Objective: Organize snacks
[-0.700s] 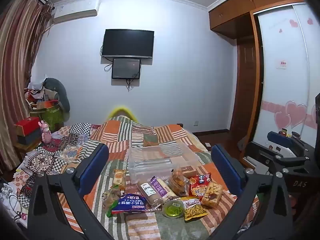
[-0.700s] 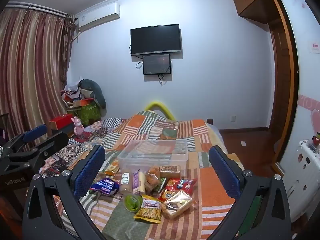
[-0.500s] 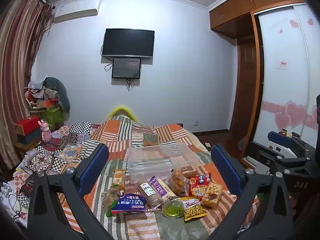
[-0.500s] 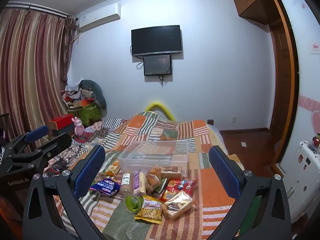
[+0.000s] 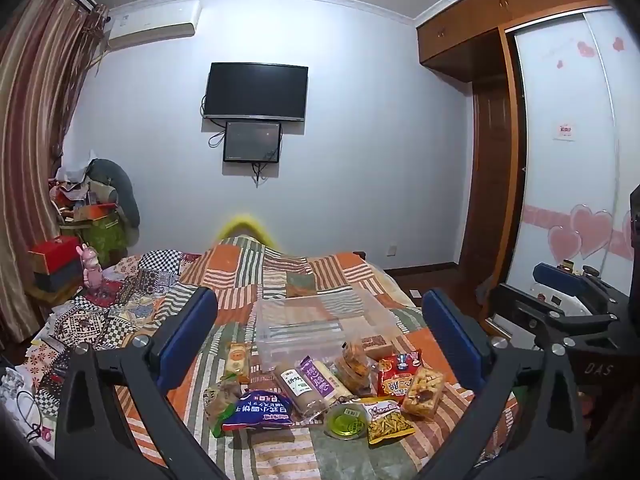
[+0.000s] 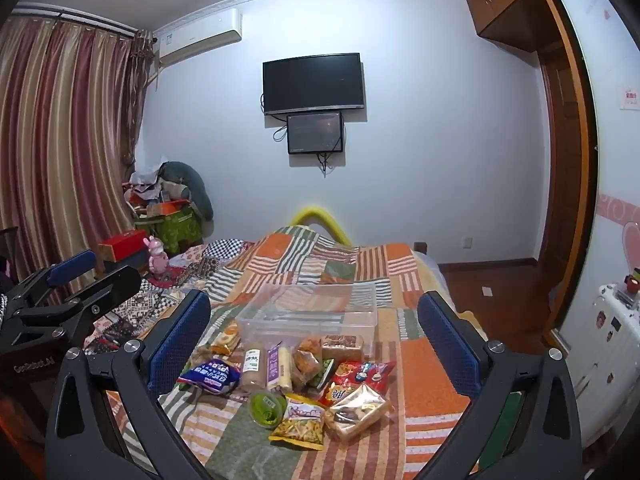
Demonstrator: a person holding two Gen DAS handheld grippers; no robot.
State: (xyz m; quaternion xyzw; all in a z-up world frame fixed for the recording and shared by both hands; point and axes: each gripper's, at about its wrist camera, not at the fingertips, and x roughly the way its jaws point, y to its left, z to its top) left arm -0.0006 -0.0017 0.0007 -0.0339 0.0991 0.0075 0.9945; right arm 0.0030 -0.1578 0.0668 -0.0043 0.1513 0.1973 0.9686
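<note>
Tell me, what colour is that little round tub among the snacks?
Green: the round tub shows best in the right wrist view.

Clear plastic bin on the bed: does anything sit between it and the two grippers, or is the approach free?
The snack pile lies in front of the clear plastic bin, between it and both open grippers: left gripper, right gripper. The brown cake pack sits at its front wall. The bin looks open on top.
</note>
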